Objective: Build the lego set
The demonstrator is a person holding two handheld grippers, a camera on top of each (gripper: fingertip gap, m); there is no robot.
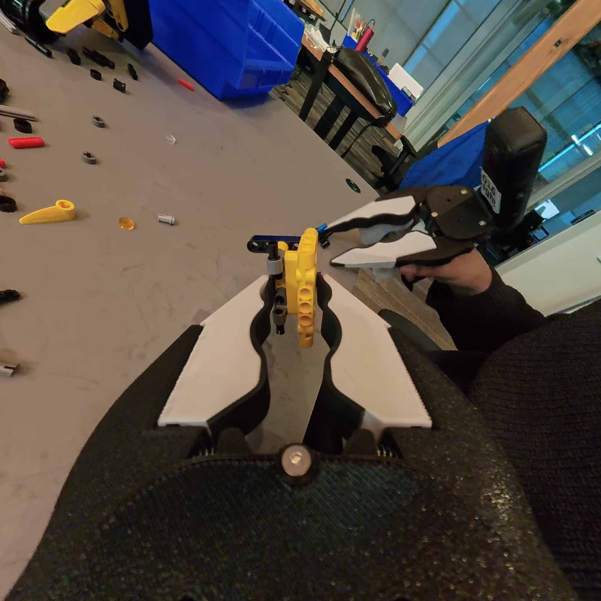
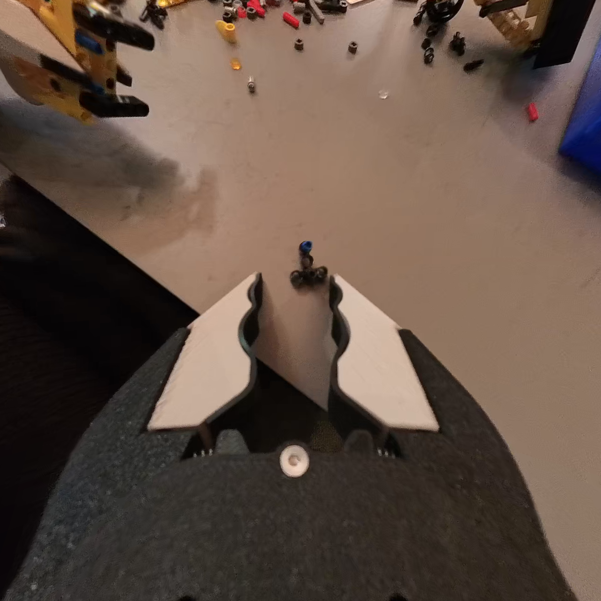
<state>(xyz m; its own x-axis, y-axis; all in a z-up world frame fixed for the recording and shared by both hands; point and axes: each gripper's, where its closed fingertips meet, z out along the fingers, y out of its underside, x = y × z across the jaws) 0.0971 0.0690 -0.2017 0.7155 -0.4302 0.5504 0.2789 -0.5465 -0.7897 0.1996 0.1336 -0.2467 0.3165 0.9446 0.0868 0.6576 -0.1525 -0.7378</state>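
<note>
Left wrist view: left tongs (image 1: pixel 294 286) clamped on a yellow brick assembly (image 1: pixel 304 292), held above the grey table (image 1: pixel 162 292) near its edge. Carries a dark blue beam (image 1: pixel 270 242) across its top, plus a grey connector (image 1: pixel 275 264) and black pins (image 1: pixel 280 312) on its left side. Just beyond and to the right, right tongs (image 1: pixel 328 248) held by a hand (image 1: pixel 452 274) in a dark sleeve, fingers spread apart, tips close to a small black and blue piece (image 1: pixel 323 234) at the table edge.

Right wrist view: right tongs (image 2: pixel 295 276) parted, clamped on nothing, low over the table (image 2: pixel 390 195). Directly between and just ahead of the tips — small black connector cluster with a blue pin (image 2: pixel 307 265), lying on the table; touching either finger or not, cannot tell. Upper left, blurred, the yellow assembly (image 2: pixel 81 61) with black beams, off the table.

Scattered farther off across the table: yellow curved piece (image 1: pixel 48 214), orange round stud (image 1: pixel 126 223), small grey pin (image 1: pixel 166 219), red cylinder (image 1: pixel 26 142), grey bushes (image 1: pixel 89 158), assorted black bits. Blue bin (image 1: pixel 224 42) at the far side — beside it a larger yellow and black model (image 1: pixel 87 16).
</note>
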